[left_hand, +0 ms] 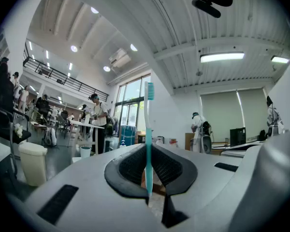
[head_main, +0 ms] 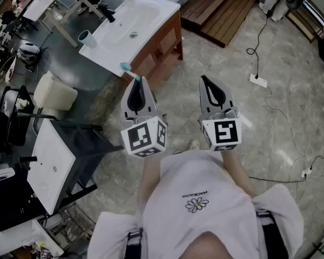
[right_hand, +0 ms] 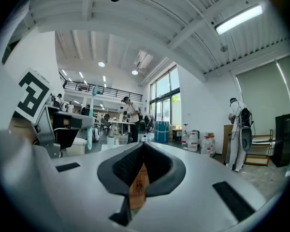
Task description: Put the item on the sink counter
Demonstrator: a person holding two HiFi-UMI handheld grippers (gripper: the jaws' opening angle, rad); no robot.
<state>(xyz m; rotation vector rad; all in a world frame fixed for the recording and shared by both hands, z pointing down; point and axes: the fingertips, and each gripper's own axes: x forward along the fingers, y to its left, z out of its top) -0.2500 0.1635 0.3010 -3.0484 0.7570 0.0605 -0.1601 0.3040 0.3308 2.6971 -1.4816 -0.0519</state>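
Here the left gripper (head_main: 139, 81) pinches a slim teal-and-white plastic toothbrush (left_hand: 148, 144) between nearly closed jaws, just short of the white sink counter (head_main: 151, 9). The right gripper (head_main: 204, 80) is closed and empty. The shirt print is too small to read.

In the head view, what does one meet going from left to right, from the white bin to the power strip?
bin → cup → left gripper → right gripper → power strip

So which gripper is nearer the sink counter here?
Left. The left gripper, clamped on the toothbrush, points at the sink counter's near corner from just short of it; the right gripper sits beside it, farther off over floor.
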